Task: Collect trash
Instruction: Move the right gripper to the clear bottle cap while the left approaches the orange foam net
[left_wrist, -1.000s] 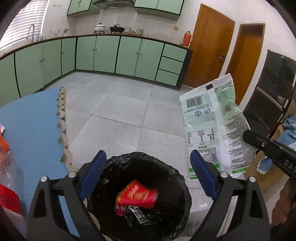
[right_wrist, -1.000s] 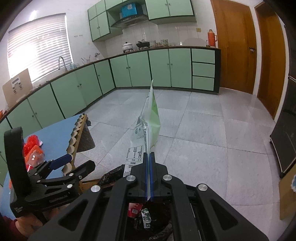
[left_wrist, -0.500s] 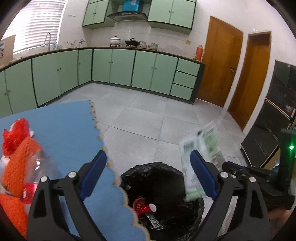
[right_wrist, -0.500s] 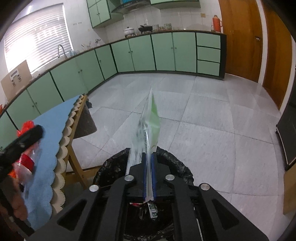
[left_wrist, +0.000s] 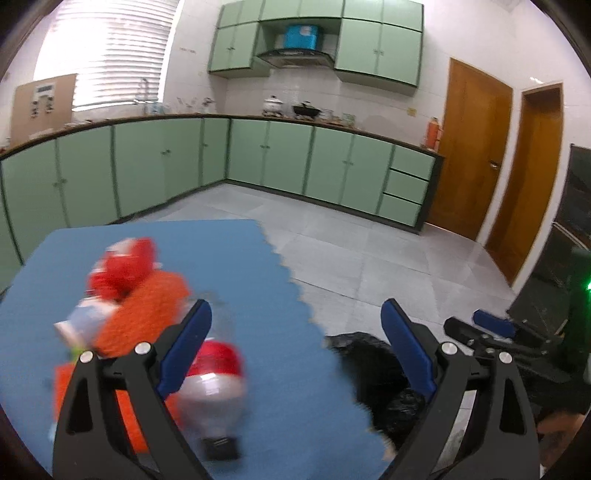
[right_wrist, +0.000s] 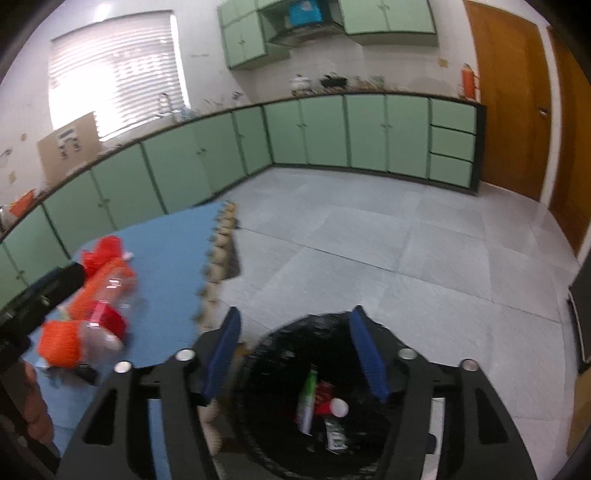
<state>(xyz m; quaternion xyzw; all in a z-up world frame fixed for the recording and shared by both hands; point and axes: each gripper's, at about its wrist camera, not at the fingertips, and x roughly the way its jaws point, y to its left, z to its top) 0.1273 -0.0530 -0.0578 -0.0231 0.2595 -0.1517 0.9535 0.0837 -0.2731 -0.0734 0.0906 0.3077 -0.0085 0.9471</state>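
The trash bin (right_wrist: 332, 398), lined with a black bag, is the landmark. The right gripper (right_wrist: 295, 354) hangs over the bin; its jaws are opening and nothing is between them. The green and white wrapper (right_wrist: 308, 398) lies inside the bin, beside red trash (right_wrist: 325, 400). The left gripper (left_wrist: 295, 347) has its fingers spread wide and empty. It hangs above the blue table (left_wrist: 229, 266), just beside the bin. On this table a blurred pile of orange and red trash (left_wrist: 147, 306) lies.
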